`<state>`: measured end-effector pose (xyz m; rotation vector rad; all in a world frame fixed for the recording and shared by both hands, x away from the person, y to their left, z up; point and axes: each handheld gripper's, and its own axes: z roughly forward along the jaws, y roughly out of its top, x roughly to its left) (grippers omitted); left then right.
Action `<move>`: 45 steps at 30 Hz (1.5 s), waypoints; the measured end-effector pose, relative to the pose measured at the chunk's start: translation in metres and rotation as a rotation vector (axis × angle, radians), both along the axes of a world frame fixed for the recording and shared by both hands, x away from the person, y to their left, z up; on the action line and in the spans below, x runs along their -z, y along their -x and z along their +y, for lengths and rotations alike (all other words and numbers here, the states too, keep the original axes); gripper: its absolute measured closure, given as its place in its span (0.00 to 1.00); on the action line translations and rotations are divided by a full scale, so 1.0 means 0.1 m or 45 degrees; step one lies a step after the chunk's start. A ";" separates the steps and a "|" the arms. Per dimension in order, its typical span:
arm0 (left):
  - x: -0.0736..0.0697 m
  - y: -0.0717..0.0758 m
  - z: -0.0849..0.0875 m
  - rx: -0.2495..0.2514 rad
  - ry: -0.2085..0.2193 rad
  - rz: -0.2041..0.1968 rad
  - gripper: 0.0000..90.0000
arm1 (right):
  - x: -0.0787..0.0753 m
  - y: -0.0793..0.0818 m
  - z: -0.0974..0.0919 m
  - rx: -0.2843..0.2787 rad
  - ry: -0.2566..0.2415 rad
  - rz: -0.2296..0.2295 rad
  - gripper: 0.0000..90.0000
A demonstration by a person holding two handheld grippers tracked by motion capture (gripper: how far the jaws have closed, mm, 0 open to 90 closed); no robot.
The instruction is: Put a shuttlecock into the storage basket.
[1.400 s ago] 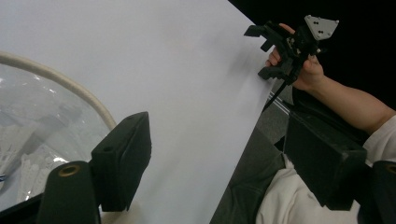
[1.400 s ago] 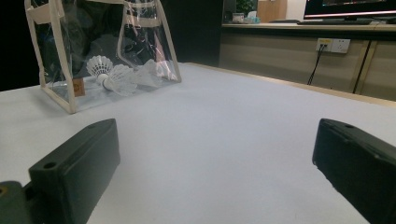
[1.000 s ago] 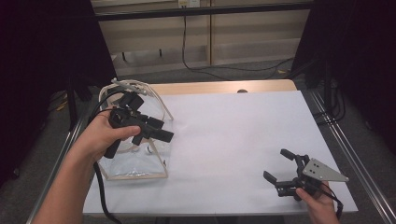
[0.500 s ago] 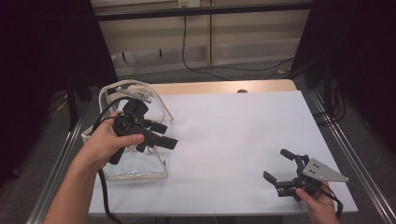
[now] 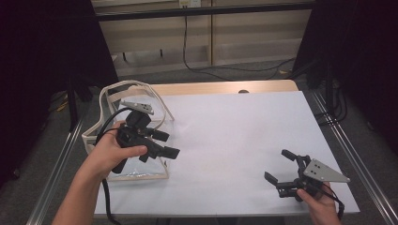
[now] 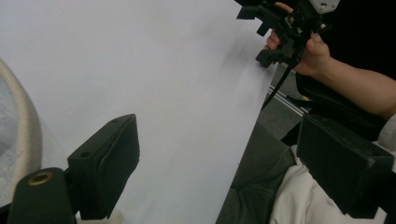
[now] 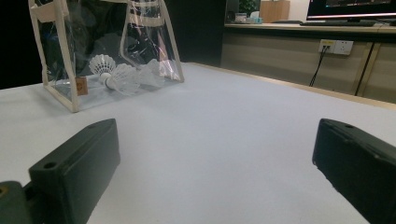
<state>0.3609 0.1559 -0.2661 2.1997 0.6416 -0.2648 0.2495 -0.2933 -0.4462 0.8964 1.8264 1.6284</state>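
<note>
A clear plastic bag [image 5: 123, 172] with beige trim stands at the table's left side. In the right gripper view the bag [image 7: 70, 100] holds white shuttlecocks [image 7: 122, 74]. A hand holds my left gripper [image 5: 170, 144] just over the bag's right side, jaws pointing right. Its jaws have just been opening, and nothing is between them. In its own view my left gripper [image 6: 224, 154] looks across white table, with the bag's beige rim [image 6: 23, 126] at the left. My right gripper [image 5: 277, 165] stands open near the front right corner, holding nothing, and my right gripper [image 7: 215, 163] faces the bag across the table.
The white table top [image 5: 234, 131] stretches between the two grippers. A wooden strip [image 5: 225, 87] runs along the far edge and metal rails [image 5: 349, 159] along the sides. Cables lie on the floor behind. The other hand's gripper [image 6: 254, 32] appears far off in the left gripper view.
The left hand has brought its gripper lower and a little toward the front, over the bag's right side, jaws slightly wider. The right gripper has stayed put.
</note>
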 end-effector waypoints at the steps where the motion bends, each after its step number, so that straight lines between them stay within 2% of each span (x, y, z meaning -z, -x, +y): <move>1: 0.01 0.00 0.00 0.006 0.003 -0.004 0.15 | 0.00 0.00 0.00 0.000 -0.001 0.003 0.01; 2: 0.02 0.01 0.01 -0.001 0.015 -0.002 0.15 | 0.00 0.00 0.00 0.000 0.000 0.003 0.01; 10: 0.10 0.07 0.00 -0.008 0.014 -0.030 0.15 | 0.00 0.00 0.00 0.000 0.004 0.002 0.01; 16: 0.16 0.11 -0.01 -0.018 -0.007 -0.075 0.14 | 0.00 0.00 0.00 -0.001 0.005 0.000 0.01; 23: 0.24 0.14 -0.02 -0.008 -0.006 -0.059 0.14 | 0.00 0.01 0.00 -0.001 0.005 0.000 0.01; 26: 0.29 0.17 -0.01 -0.010 0.012 -0.056 0.14 | 0.00 0.01 0.00 -0.002 0.004 0.001 0.01; 29: 0.35 0.19 -0.01 -0.013 -0.001 -0.070 0.14 | 0.00 0.00 0.00 -0.004 0.002 0.000 0.01; 35: 0.43 0.22 0.01 -0.011 0.020 -0.070 0.14 | 0.00 0.01 0.00 -0.002 0.006 0.000 0.01; 45: 0.60 0.27 0.02 -0.005 0.009 -0.059 0.14 | 0.00 0.01 0.01 -0.004 0.006 0.000 0.01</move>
